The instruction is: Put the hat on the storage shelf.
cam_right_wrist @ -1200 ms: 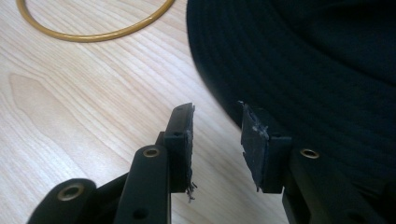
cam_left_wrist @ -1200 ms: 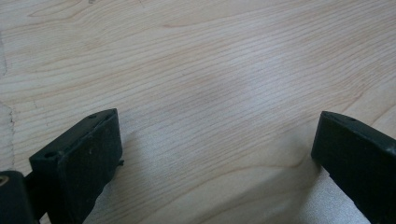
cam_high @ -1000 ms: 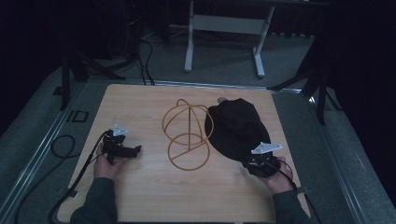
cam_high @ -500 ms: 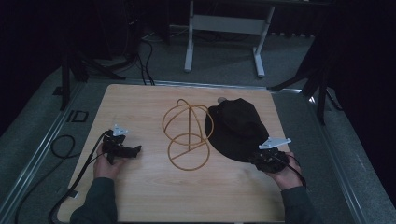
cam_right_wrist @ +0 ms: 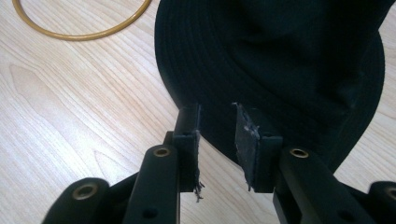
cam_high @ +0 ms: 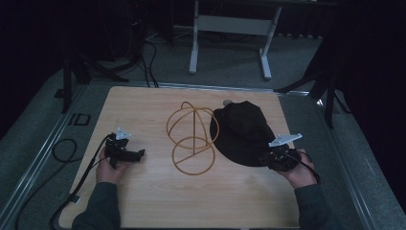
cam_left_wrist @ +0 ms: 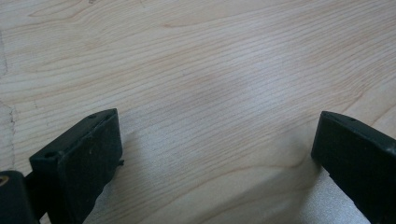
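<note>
The black fabric bucket hat (cam_high: 242, 134) lies flat at the right of the pale wooden desk (cam_high: 143, 201), just beside the brass-coloured wire hat stand (cam_high: 191, 139). The right claw (cam_right_wrist: 217, 126) has just been closing at the hat's near brim, its pads not yet clenched on the cloth, while the left claw (cam_left_wrist: 215, 154) rests released over bare wood. A good grasp probably means sliding one pad under the brim edge, pinching fully, then lifting.
</note>
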A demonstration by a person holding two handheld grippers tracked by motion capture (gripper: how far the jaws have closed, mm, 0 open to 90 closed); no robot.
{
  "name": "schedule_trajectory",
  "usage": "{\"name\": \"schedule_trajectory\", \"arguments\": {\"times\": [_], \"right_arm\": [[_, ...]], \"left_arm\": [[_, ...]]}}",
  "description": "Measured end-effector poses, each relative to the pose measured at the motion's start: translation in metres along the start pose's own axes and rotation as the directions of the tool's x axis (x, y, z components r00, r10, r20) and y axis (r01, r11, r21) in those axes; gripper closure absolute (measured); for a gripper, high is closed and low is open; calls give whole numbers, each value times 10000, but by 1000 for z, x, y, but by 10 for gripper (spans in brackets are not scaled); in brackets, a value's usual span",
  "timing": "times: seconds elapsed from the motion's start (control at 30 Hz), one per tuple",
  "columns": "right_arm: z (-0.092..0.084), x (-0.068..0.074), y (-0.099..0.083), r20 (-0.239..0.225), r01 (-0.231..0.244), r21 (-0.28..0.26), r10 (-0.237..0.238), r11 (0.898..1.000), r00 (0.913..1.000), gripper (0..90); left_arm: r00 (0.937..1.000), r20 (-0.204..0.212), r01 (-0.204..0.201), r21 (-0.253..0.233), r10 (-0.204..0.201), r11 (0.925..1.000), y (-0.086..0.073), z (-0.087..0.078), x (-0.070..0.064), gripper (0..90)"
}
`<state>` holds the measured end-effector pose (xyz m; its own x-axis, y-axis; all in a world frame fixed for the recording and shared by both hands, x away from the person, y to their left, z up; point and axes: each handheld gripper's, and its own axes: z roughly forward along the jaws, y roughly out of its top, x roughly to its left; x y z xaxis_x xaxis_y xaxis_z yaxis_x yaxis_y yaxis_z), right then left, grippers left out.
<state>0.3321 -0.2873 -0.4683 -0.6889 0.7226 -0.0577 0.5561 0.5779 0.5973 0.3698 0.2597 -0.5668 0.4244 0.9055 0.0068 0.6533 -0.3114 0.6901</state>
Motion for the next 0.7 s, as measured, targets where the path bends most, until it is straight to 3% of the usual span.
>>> {"name": "schedule_trajectory", "arguments": {"times": [0.2, 0.7], "right_arm": [[-7, -5, 7, -179, -35, -12, 35, 10000, 9998, 723], [-20, -15, 23, 77, 296, 176, -298, 9994, 9995, 715]], "left_arm": [[10000, -2, 2, -9, -2, 10000, 0, 0, 0, 20], [10000, 0, 5, -12, -5, 10000, 0, 0, 0, 20]]}}
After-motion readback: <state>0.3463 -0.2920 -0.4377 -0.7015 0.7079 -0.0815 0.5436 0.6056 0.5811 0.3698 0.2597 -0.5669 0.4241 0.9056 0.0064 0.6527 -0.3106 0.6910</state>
